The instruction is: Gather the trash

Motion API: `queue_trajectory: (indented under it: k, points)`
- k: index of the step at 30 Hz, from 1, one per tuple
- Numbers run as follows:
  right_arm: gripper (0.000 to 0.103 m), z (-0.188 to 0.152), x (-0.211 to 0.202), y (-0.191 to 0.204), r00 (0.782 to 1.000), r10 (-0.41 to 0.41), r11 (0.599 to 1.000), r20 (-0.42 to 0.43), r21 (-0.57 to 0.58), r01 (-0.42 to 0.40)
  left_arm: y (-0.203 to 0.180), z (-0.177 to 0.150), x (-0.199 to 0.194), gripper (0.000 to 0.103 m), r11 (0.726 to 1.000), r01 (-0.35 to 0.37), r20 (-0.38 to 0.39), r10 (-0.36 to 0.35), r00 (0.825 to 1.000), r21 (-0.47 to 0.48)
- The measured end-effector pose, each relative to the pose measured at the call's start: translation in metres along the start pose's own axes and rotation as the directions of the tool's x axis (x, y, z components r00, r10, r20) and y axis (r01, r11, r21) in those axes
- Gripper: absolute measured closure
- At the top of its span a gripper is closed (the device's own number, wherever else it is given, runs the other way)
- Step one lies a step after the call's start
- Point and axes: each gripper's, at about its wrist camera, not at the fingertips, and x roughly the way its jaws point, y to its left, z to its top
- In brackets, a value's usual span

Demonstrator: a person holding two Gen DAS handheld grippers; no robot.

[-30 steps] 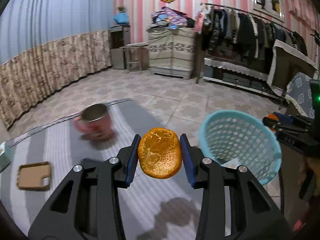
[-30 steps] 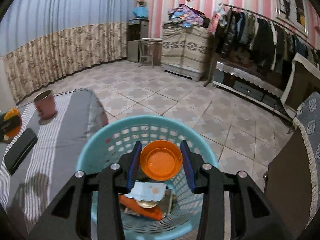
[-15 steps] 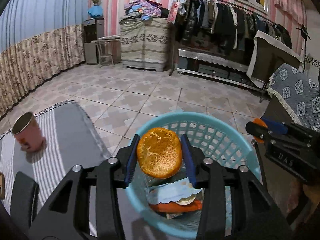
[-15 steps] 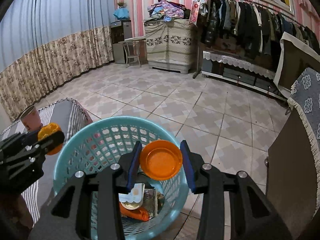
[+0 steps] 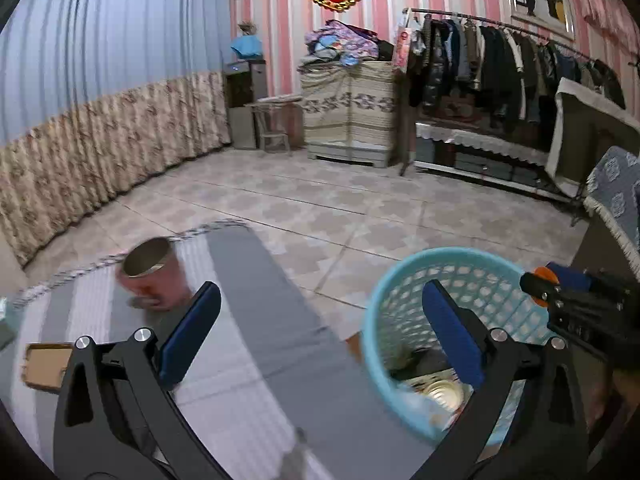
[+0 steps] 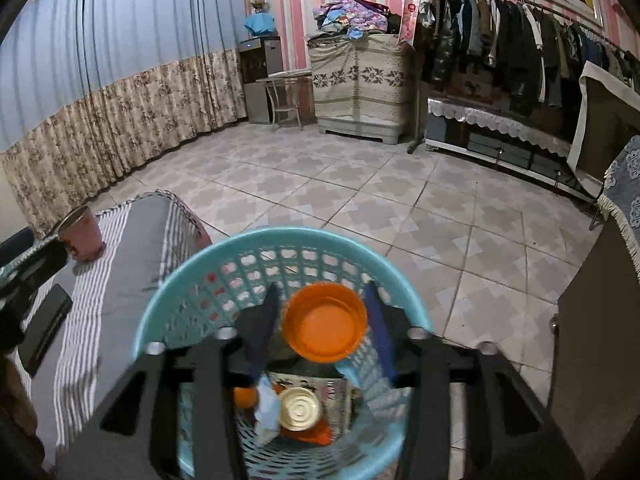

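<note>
Dropping trash into the basket (image 6: 160,320) is the step in hand, as I judge it. It is a pale blue mesh basket beside the striped table (image 5: 256,312), and it already holds a small heap: a round tin lid (image 6: 299,408), some paper, and orange scraps at the bottom.

On the table, well apart from the basket, stand a pink cup (image 5: 150,276) and a flat brown card (image 5: 42,364); either may be the next pickup, though I cannot tell whether they count as trash.

The right gripper (image 6: 320,330) hangs over the basket mouth with an orange cap (image 6: 325,322) between its blue pads. The pads look blurred and seem to stand slightly off the cap's sides, so I cannot tell whether the cap is clamped or just let go. If it is held, the next move calls only for parting the fingers; the cap sits over the opening and should fall inside.

The left gripper (image 5: 320,336) is spread wide and holds nothing, touching nothing. It hovers over the table edge, its right pad in front of the basket. Its next move, by my guess, is a reach toward the table for another piece.
</note>
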Motion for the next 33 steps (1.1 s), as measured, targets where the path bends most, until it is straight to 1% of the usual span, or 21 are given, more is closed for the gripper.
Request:
queue_trajectory:
  k: [1, 2, 4, 5, 6, 8, 9, 11, 13, 14, 16, 22, 26, 29, 33]
  points:
    - [0.025, 0.0, 0.0, 0.001, 1.0, 0.002, 1.0, 0.006, 0.006, -0.002, 0.004, -0.001, -0.006, 0.006, 1.0, -0.017, 0.007, 0.017, 1.0, 0.01]
    - [0.021, -0.001, -0.002, 0.002, 1.0, 0.006, 1.0, 0.021, 0.015, -0.006, 0.009, -0.003, -0.015, 0.006, 0.999, -0.039, 0.017, 0.039, 0.999, 0.02]
    - [0.02, -0.001, -0.003, 0.004, 1.0, 0.005, 1.0, 0.023, 0.015, -0.006, 0.018, -0.005, -0.029, 0.005, 0.998, -0.054, 0.032, 0.054, 0.998, 0.014]
    - [0.016, -0.001, -0.006, 0.004, 1.0, -0.006, 1.0, 0.029, 0.017, 0.006, 0.023, -0.006, -0.034, 0.005, 0.998, -0.059, 0.035, 0.059, 0.998, 0.002]
    - [0.011, -0.001, -0.006, 0.004, 0.999, -0.009, 1.0, 0.035, 0.021, 0.009, 0.03, -0.007, -0.042, 0.006, 0.998, -0.062, 0.039, 0.062, 0.997, -0.015]
    - [0.008, -0.001, -0.015, 0.005, 0.998, -0.005, 0.999, 0.061, 0.036, 0.002, 0.042, -0.01, -0.057, 0.005, 0.997, -0.065, 0.047, 0.066, 0.997, -0.042]
    - [0.005, -0.001, -0.019, 0.008, 0.998, -0.004, 0.999, 0.066, 0.038, 0.001, 0.045, -0.01, -0.062, 0.005, 0.996, -0.071, 0.049, 0.073, 0.996, -0.05]
    - [0.004, -0.004, -0.03, 0.014, 0.996, -0.005, 0.999, 0.087, 0.037, 0.002, 0.051, -0.013, -0.073, 0.005, 0.994, -0.09, 0.055, 0.094, 0.994, -0.063]
    - [0.004, -0.01, -0.043, 0.025, 0.995, 0.019, 1.0, 0.102, 0.021, -0.021, 0.06, -0.016, -0.087, 0.005, 0.991, -0.109, 0.067, 0.114, 0.991, -0.076]
    - [0.004, -0.016, -0.051, 0.036, 0.993, 0.045, 0.999, 0.105, -0.003, -0.045, 0.066, -0.019, -0.095, 0.005, 0.989, -0.116, 0.069, 0.122, 0.99, -0.091]
    - [0.004, -0.023, -0.063, 0.053, 0.992, 0.07, 0.997, 0.109, -0.04, -0.066, 0.073, -0.023, -0.105, 0.005, 0.987, -0.115, 0.07, 0.124, 0.99, -0.112]
    - [0.004, -0.037, -0.093, 0.094, 0.984, 0.112, 0.993, 0.138, -0.062, -0.104, 0.094, -0.045, -0.138, 0.005, 0.977, -0.172, 0.069, 0.182, 0.981, -0.126]
    - [0.004, -0.059, -0.109, 0.113, 0.984, 0.12, 0.99, 0.131, -0.088, -0.109, 0.108, -0.06, -0.155, 0.005, 0.969, -0.202, 0.063, 0.213, 0.975, -0.14]
    - [0.004, -0.069, -0.121, 0.122, 0.984, 0.114, 0.99, 0.137, -0.094, -0.102, 0.116, -0.072, -0.167, 0.005, 0.964, -0.214, 0.056, 0.226, 0.973, -0.16]
    - [0.004, -0.081, -0.139, 0.13, 0.98, 0.102, 0.991, 0.168, -0.104, -0.086, 0.117, -0.082, -0.176, 0.005, 0.962, -0.218, 0.053, 0.229, 0.972, -0.163]
